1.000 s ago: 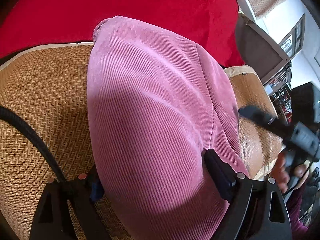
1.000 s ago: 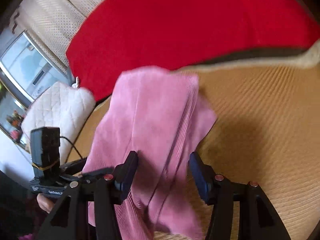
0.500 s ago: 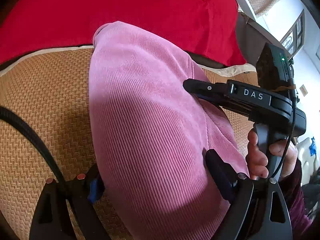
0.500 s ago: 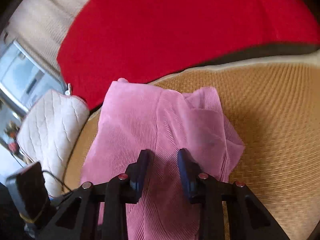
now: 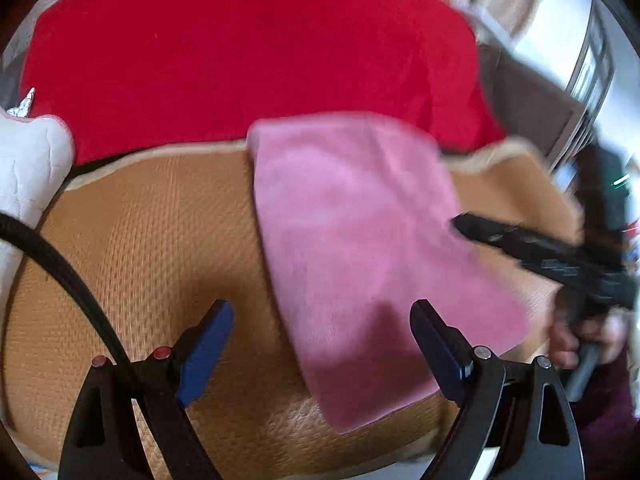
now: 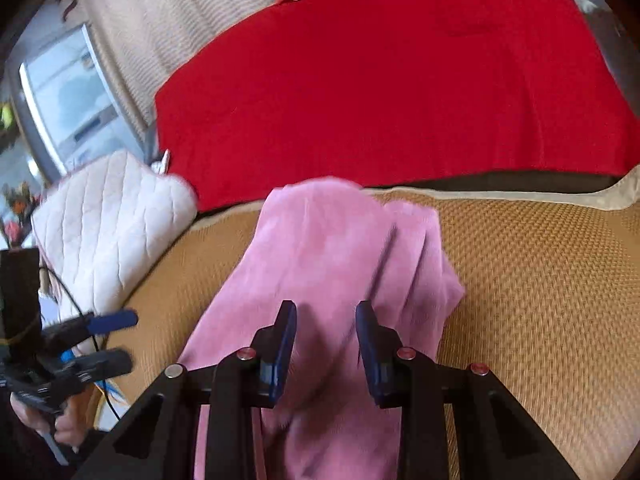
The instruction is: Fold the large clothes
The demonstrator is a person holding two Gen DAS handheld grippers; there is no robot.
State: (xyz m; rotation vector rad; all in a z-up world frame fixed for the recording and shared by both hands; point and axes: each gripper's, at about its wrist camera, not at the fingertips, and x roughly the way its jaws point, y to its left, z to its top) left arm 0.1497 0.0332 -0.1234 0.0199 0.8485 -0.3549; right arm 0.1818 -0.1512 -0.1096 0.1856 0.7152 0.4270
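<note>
The left gripper (image 5: 320, 344) has its jaws spread wide with nothing between the pads: in its own view the blue-padded finger stands over bare mat, and the other finger stands over the near edge of the pink corduroy garment (image 5: 360, 248), which lies beyond and a little below the tips, apparently apart from them. The right gripper (image 6: 326, 344) has its jaws drawn in to a narrow gap; the cloth lies directly under and past the gap, but the pads do not look to press on any fold, so I judge it empty, hovering just above the fabric

The garment lies as a long folded strip on the woven straw mat (image 5: 132, 248), its far end reaching the mat's pale border in front of the red quilt (image 6: 400, 80). In the right wrist view one long side carries loose ridges and a doubled flap, so the stack is not flat there

It should handle as soft, limp and fairly light: it will sag from any pinch point and layers may slide apart. Ribbed cloth gives the pads decent purchase. The best hold, I think, is at the two near corners, pinching all layers together, not the top sheet alone

A white quilted cushion (image 6: 104, 224) sits beside the mat, clear of the cloth
</note>
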